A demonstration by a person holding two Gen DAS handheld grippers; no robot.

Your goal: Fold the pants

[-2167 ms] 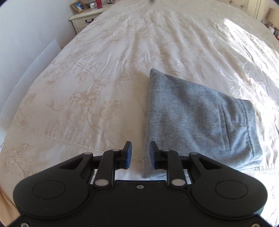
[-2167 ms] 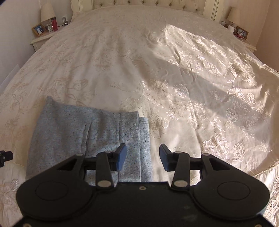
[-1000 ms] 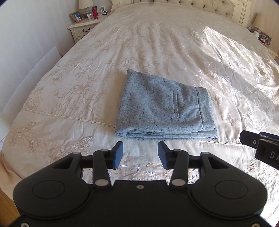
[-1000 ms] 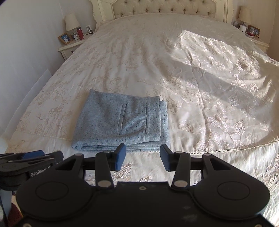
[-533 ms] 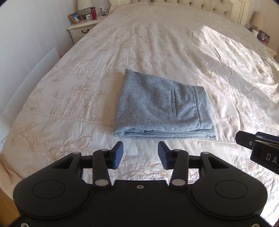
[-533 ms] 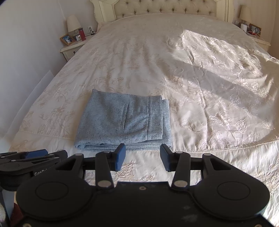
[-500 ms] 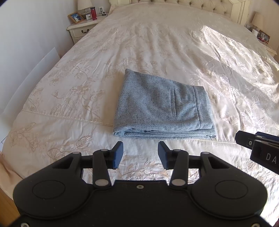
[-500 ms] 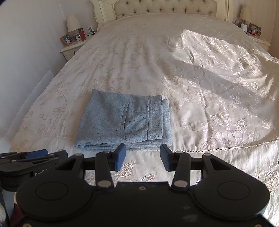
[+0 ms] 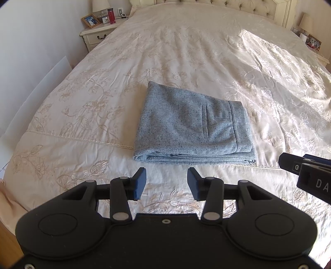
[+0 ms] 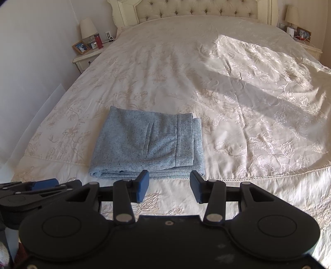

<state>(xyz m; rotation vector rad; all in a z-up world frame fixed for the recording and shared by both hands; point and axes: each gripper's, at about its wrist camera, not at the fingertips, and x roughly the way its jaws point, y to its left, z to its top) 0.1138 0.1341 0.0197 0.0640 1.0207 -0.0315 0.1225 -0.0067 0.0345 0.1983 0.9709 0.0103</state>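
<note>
Near the foot of the bed, the left hand-held gripper (image 9: 166,184) hangs over the embroidered cream bedspread (image 9: 186,53), its two blue-padded fingers (image 9: 139,183) standing apart with nothing between them. The right hand-held gripper (image 10: 169,186) sits just beside it, likewise parted and empty; each one's black body shows at the edge of the other's view.

Just beyond both sets of fingertips lie the grey-blue pants (image 9: 192,126), folded into a compact rectangle of several stacked layers, apart from either gripper. The stacked folded edges face the grippers, the waistband runs down the right side, and a welt pocket slit shows on top. They rest flat on the bedspread, across a lace seam line, toward the left half of the bed.

Farther out, sunlight falls across the right side of the bedspread. At the head stands a tufted headboard (image 10: 196,9). A cream bedside table (image 9: 97,37) on the left carries a framed photo (image 9: 90,20), a small clock, a red bottle (image 9: 111,16) and a lamp (image 10: 88,27). A second bedside table on the right holds another lamp (image 10: 291,15) and small items too blurred to name.
</note>
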